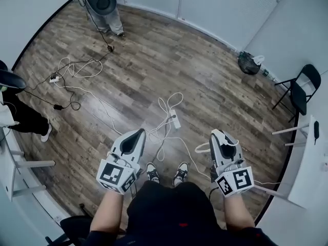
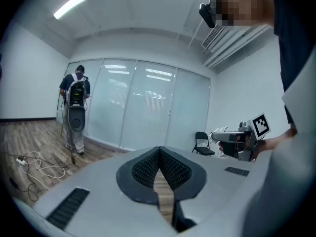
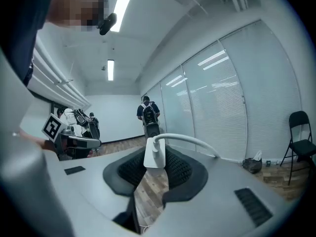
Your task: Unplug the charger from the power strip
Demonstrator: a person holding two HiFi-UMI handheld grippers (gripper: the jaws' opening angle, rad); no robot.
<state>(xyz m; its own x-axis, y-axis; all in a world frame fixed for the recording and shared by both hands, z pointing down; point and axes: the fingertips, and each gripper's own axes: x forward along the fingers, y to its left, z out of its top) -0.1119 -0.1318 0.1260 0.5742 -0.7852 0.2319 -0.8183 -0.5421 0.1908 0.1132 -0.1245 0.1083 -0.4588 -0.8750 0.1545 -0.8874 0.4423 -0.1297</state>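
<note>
Wood floor [image 1: 215, 86] spreads wide below, with a folding chair [image 1: 300, 88] at its right edge and loose cables [image 1: 77, 68] far left. The left tool [image 1: 139, 133] is closed on nothing, tips meeting. The right tool [image 1: 218, 134] clamps the white charger [image 3: 153, 154], which stands upright between the pads, well above the floor. Its cable [image 3: 197, 142] arcs right from the top. The power strip [image 1: 176, 119] lies lengthwise on the floor ahead.
</note>
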